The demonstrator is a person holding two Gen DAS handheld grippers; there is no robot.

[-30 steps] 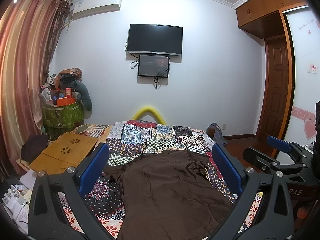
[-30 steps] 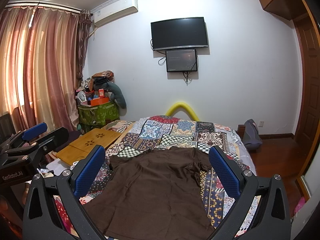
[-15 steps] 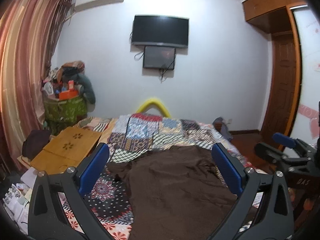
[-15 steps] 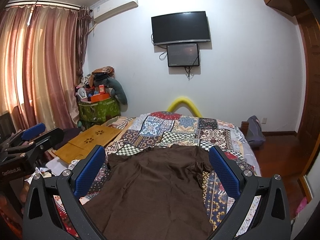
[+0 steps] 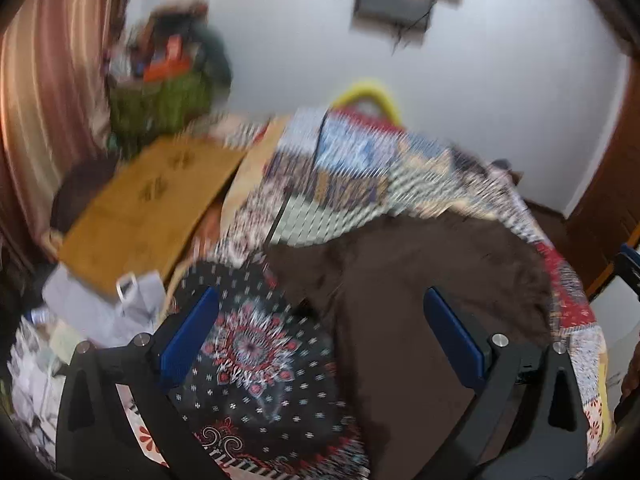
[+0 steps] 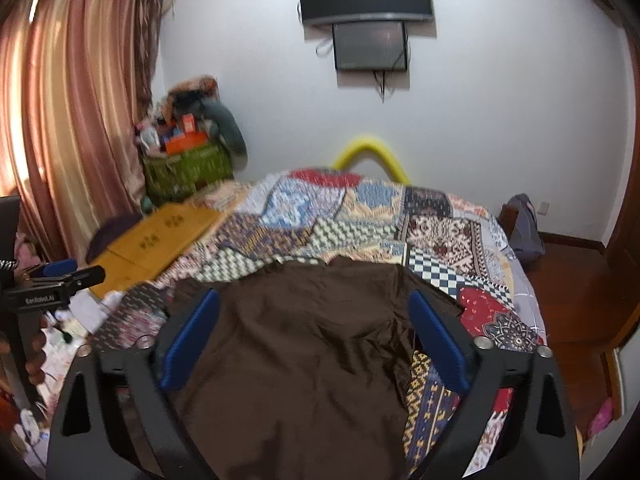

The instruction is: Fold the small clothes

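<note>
We have just tipped both grippers down toward the brown garment (image 6: 304, 360) on the quilt (image 6: 360, 216). Left gripper (image 5: 320, 344) and right gripper (image 6: 312, 340) are spread wide, holding nothing, so folding hasn't begun.

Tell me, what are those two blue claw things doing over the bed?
A person holds one claw in each hand above a brown garment spread on the patchwork bedspread. The left claw and the right claw are both open and hold nothing. The garment lies flat, not yet folded. The left view is blurry.
</note>
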